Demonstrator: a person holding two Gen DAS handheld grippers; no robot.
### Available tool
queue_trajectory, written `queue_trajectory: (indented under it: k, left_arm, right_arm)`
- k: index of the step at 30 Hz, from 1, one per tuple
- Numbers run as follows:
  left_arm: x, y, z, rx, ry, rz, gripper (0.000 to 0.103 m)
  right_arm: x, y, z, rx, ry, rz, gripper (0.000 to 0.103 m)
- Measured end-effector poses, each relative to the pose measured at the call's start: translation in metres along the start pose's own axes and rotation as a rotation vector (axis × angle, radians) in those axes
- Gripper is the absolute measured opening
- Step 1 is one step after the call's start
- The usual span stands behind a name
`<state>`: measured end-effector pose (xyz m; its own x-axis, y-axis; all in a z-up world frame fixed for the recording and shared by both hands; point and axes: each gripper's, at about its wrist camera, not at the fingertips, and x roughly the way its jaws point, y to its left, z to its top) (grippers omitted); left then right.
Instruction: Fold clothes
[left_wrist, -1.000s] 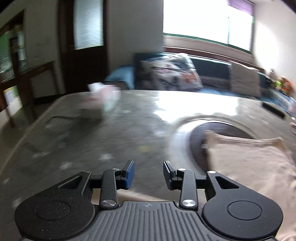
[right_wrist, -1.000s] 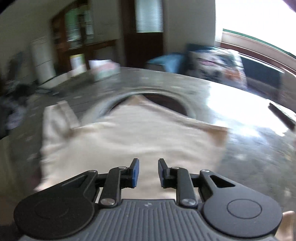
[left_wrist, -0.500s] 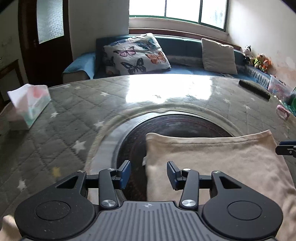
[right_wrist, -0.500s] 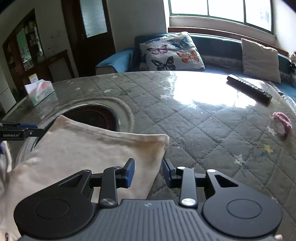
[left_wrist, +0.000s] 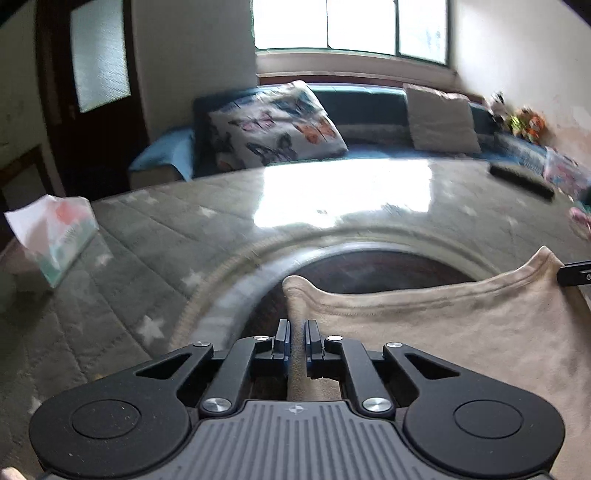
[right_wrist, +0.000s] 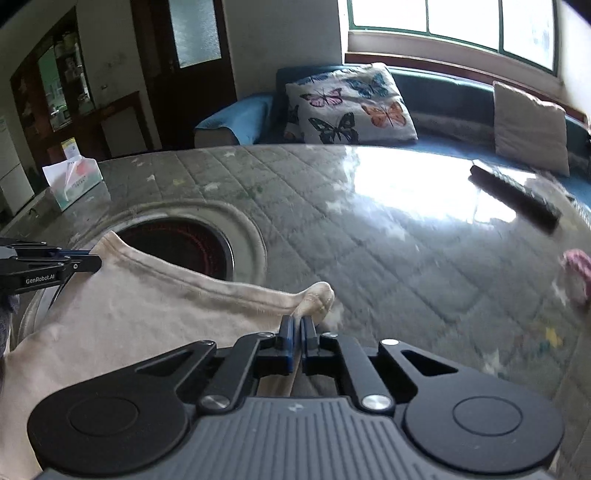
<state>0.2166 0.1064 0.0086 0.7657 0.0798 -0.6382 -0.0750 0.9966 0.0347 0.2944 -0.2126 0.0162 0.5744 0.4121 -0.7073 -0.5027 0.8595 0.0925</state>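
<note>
Nearby, a tissue box (left_wrist: 55, 240) sits at the left of the quilted grey bench (right_wrist: 369, 236), a black remote (right_wrist: 515, 195) and a pink knitted bit (right_wrist: 576, 266) at the right, well clear of the beige cloth garment (left_wrist: 461, 332) lying over the dark round recess (right_wrist: 184, 243). Half a second ago both pairs of fingers gaped; now the left gripper (left_wrist: 297, 334) and right gripper (right_wrist: 297, 328) have just closed, each clenched on a raised corner of the garment.

Remote control (left_wrist: 521, 181) blurred; pink object (right_wrist: 576, 271) cut off.
</note>
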Motion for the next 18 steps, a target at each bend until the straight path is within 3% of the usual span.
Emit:
queue_trajectory:
  k: [5, 9, 13, 15, 18]
  left_arm:
    - [0.008, 0.019, 0.011, -0.030, 0.002, 0.028, 0.009]
    - [0.014, 0.025, 0.010, -0.044, 0.040, 0.032, 0.013]
    - [0.000, 0.019, 0.005, -0.009, 0.041, 0.025, 0.014]
    - [-0.011, 0.012, 0.001, 0.016, 0.038, 0.011, 0.026]
    - [-0.034, -0.003, -0.010, 0.067, 0.031, -0.017, 0.032]
  right_arm:
    - [0.016, 0.008, 0.026, -0.025, -0.041, 0.001, 0.003]
    - [0.037, 0.014, 0.038, -0.048, -0.020, -0.024, 0.008]
    - [0.020, 0.019, 0.038, -0.082, -0.027, -0.008, 0.008]
    - [0.005, 0.024, 0.032, -0.111, -0.020, 0.016, 0.008]
    - [-0.017, 0.035, 0.017, -0.149, 0.004, 0.064, 0.008]
